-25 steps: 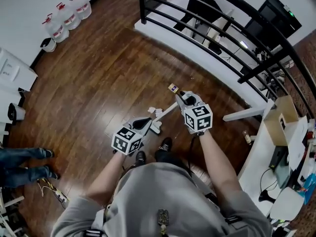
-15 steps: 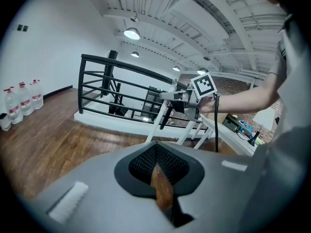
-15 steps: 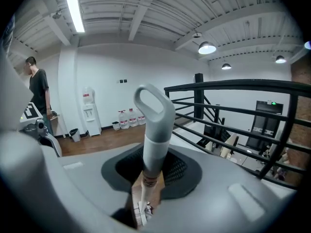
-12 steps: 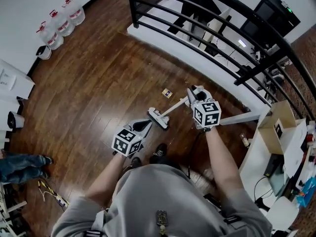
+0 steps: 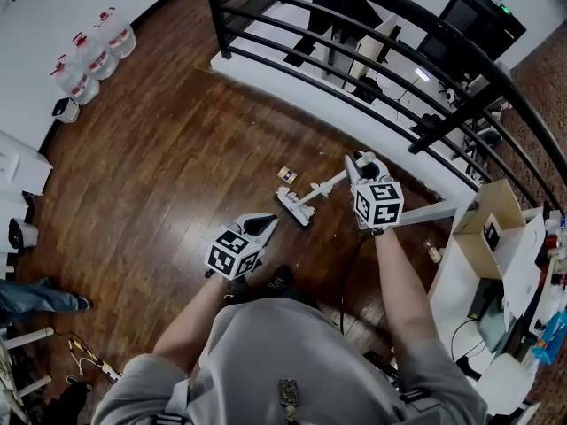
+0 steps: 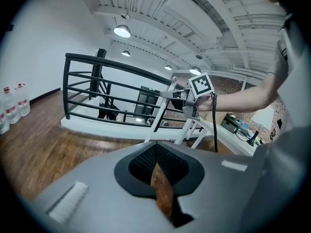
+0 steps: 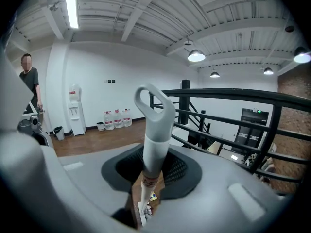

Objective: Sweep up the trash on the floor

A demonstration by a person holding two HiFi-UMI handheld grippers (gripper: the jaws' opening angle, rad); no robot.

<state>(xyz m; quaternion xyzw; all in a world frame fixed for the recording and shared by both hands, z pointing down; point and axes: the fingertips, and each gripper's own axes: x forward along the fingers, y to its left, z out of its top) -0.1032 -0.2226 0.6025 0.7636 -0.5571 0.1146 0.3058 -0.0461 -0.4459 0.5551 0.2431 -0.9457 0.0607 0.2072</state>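
Dark wood boards run below a black railing [image 5: 372,56] in the head view, the only view that lays out both tongs at once. The right gripper [image 5: 361,168] is on the person's side of the railing and close to it. A white broom [image 5: 324,184] slants from it to the floor. The brush head [image 5: 294,206] rests on the boards a little farther from the railing. A small tan scrap of trash [image 5: 286,174] lies just beside the brush head, on the railing side. The left gripper [image 5: 263,226] is farther from the railing than the brush head, near it but apart. Water jugs [image 5: 89,56] stand by the wall, well off the railing's left end.

The left gripper view adds what the head view cannot. Its jaws stand a narrow slit apart, with only bare floor showing through and nothing between them. Past them is the railing, with the right gripper raised in front of it.

The right gripper view shows its jaws pinching the broom's white handle, whose hanging loop rises above them. Through the gap below, the brush head and the scrap show on the floor. The railing crosses on the right, and the jugs and a person [image 7: 30,81] stand off to its left.
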